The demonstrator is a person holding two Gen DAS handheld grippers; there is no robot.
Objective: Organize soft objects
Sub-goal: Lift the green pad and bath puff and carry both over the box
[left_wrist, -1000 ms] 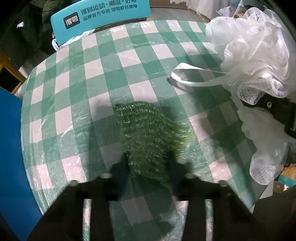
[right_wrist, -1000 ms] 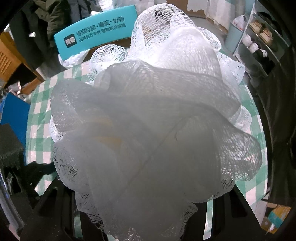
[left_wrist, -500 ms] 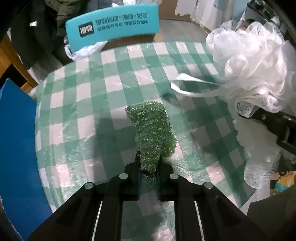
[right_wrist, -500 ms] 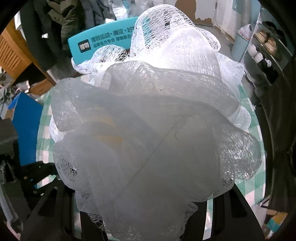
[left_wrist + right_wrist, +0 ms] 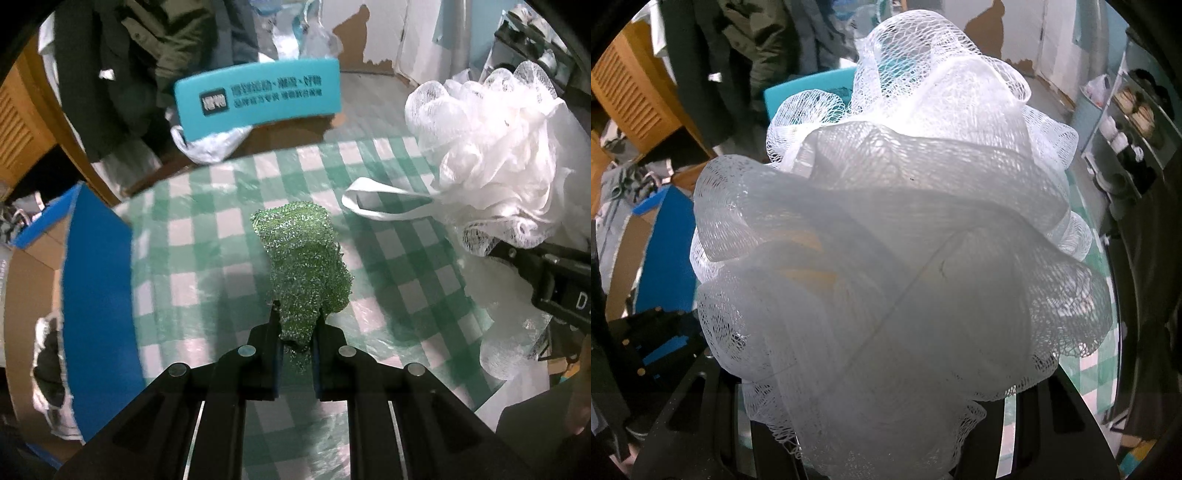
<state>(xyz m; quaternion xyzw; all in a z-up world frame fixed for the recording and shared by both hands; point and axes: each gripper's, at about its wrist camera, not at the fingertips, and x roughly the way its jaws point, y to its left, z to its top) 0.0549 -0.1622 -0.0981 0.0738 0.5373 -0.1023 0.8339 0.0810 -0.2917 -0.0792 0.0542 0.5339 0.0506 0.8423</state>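
Observation:
My left gripper [image 5: 297, 325] is shut on a green glittery scrub sponge [image 5: 304, 266] and holds it up above the green-and-white checked tablecloth [image 5: 207, 240]. My right gripper is shut on a big white mesh bath pouf [image 5: 897, 240] that fills the right wrist view and hides the fingertips. The pouf also shows in the left wrist view [image 5: 495, 158] at the right, with its white ribbon loop [image 5: 384, 199] hanging toward the sponge. The right gripper's black body [image 5: 554, 280] shows under it.
A blue-rimmed cardboard box [image 5: 92, 288] stands open at the table's left edge. A teal chair back [image 5: 258, 99] with white print stands behind the table, with a plastic bag [image 5: 210, 144] below it. Dark coats hang at the back left. Shelves [image 5: 1134, 129] stand at the right.
My left gripper has closed on the green sponge and lifted it off the cloth. Both grippers have risen, with the table seen from higher. The pouf stays gripped.

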